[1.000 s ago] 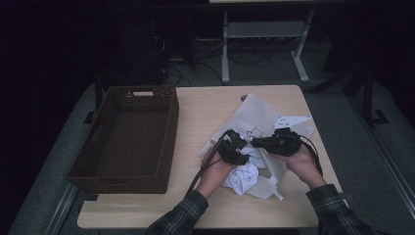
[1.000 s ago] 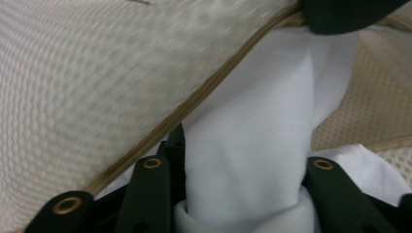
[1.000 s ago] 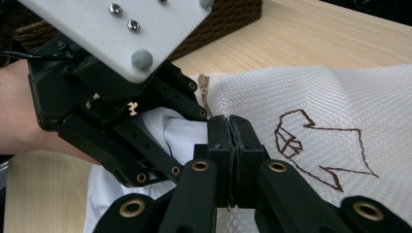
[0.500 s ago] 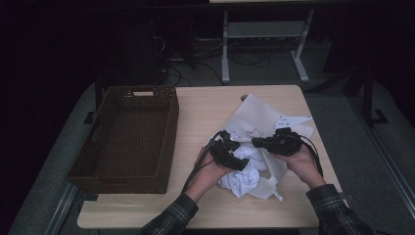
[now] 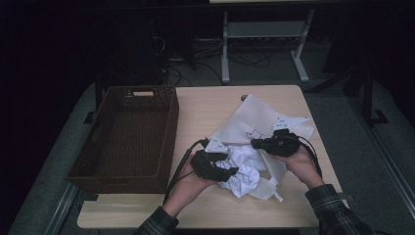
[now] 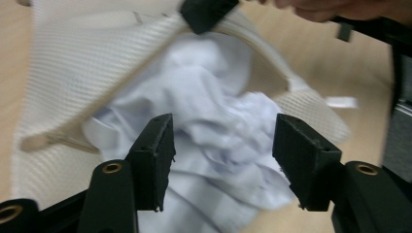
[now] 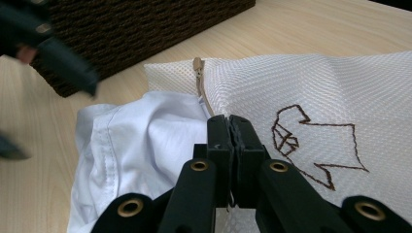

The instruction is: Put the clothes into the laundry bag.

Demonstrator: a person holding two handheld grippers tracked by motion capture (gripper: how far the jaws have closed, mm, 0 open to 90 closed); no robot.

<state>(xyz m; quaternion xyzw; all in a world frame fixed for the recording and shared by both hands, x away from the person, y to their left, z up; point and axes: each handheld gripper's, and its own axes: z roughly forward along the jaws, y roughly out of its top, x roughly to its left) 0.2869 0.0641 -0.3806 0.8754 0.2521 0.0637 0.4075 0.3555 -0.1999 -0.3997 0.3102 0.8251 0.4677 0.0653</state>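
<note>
A white mesh laundry bag (image 5: 254, 115) with a brown stitched outline lies on the wooden table (image 5: 205, 107). A crumpled white garment (image 5: 247, 174) spills from its mouth. My right gripper (image 7: 229, 121) is shut on the bag's (image 7: 301, 82) edge next to the zipper pull (image 7: 198, 65), holding the mouth up. My left gripper (image 6: 226, 165) hovers over the garment (image 6: 218, 121) with its jaws apart. They have just been closing, and the cloth lies beyond them without the pads pressing on it. In the high view the left gripper (image 5: 230, 172) sits at the garment's near-left side.
A dark brown wicker basket (image 5: 117, 181) stands on the left half of the table, close to my left hand. Bare wood lies behind the bag and along the near edge. Metal frame legs and cables sit on the floor beyond the table.
My left gripper has drawn back from beside the right gripper toward the near left, rising a little. The right gripper has stayed put on the bag's edge.
</note>
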